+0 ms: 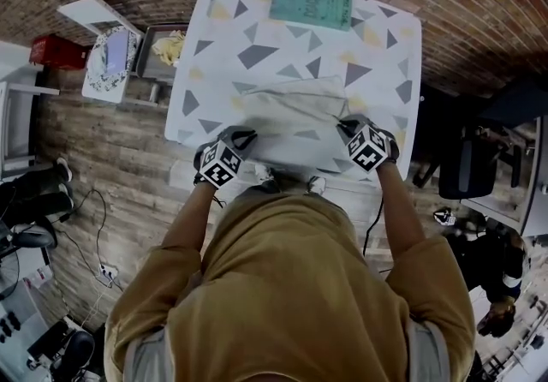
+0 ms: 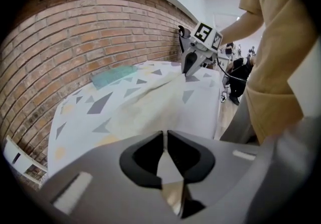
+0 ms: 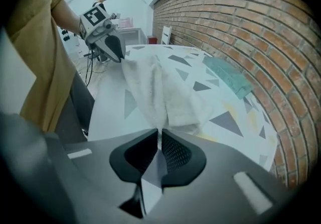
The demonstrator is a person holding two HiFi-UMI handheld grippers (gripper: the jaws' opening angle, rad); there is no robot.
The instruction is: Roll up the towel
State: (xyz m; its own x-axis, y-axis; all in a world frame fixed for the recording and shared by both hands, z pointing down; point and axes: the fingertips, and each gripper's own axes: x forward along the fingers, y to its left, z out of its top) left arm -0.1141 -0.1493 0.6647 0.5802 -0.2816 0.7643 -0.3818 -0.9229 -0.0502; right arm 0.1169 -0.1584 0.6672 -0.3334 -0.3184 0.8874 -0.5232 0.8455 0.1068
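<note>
A white towel [image 1: 291, 119] lies flat on the table [image 1: 381, 46], which has a cloth with a triangle pattern. My left gripper [image 1: 243, 137] is at the towel's near left corner and my right gripper [image 1: 348, 127] is at its near right corner. In the left gripper view the jaws [image 2: 164, 136] are shut with towel [image 2: 150, 102] fabric pinched between them, and the right gripper [image 2: 187, 71] shows across the table. In the right gripper view the jaws [image 3: 159, 135] are shut on the towel's [image 3: 155, 87] edge, which rises in a fold. The left gripper [image 3: 119, 57] shows at the far corner.
A folded teal cloth [image 1: 311, 1] lies at the table's far edge by the brick wall. Left of the table stand a white shelf unit [image 1: 107, 55], a tray [image 1: 167, 50] and a red box [image 1: 56, 50]. A black chair [image 1: 475, 166] stands to the right.
</note>
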